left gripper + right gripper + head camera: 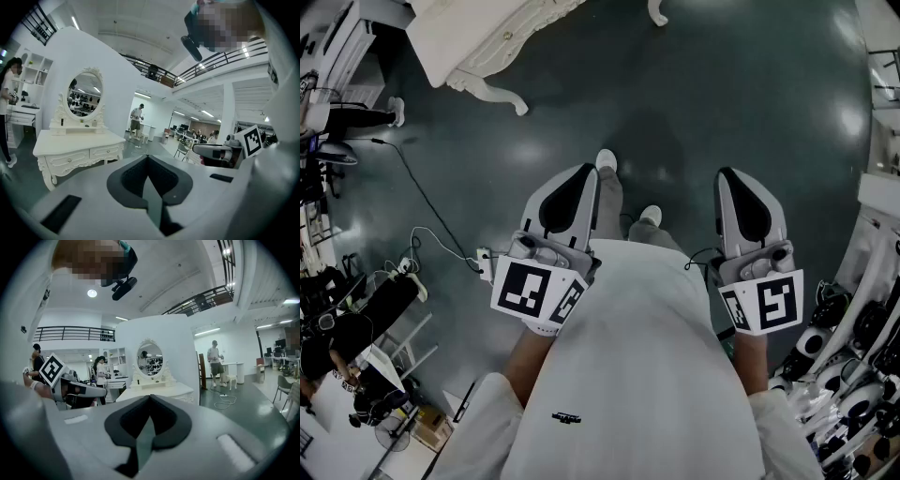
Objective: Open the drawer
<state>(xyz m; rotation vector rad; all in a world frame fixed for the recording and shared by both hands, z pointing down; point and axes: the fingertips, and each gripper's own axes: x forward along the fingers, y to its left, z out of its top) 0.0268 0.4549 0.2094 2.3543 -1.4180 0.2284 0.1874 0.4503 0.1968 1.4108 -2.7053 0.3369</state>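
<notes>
Floor: dark, glossy, a wide stretch of it between the person and the furniture, with a loose cable trailing at the left. Surface: white, carved legs, with an oval mirror standing on it. It sits at the top-left corner of the head view, well apart from both grippers. Drawers: two side by side under the top, both shut, each with a small round knob. Left gripper: held near the waist and aimed roughly at the surface, its fingers together and tips meeting, with nothing between them and nothing touched. Right gripper: held level beside the left one, its fingers likewise pressed together and empty. Risks, as judged: fingers brought in while still together would bump a knob instead of straddling it. The knob is small and rounded, so a shallow or off-centre pinch may slip off when pulled. The task does not say which drawer is meant, so the wrong one could be taken. The cable may catch a foot on the walk in.
</notes>
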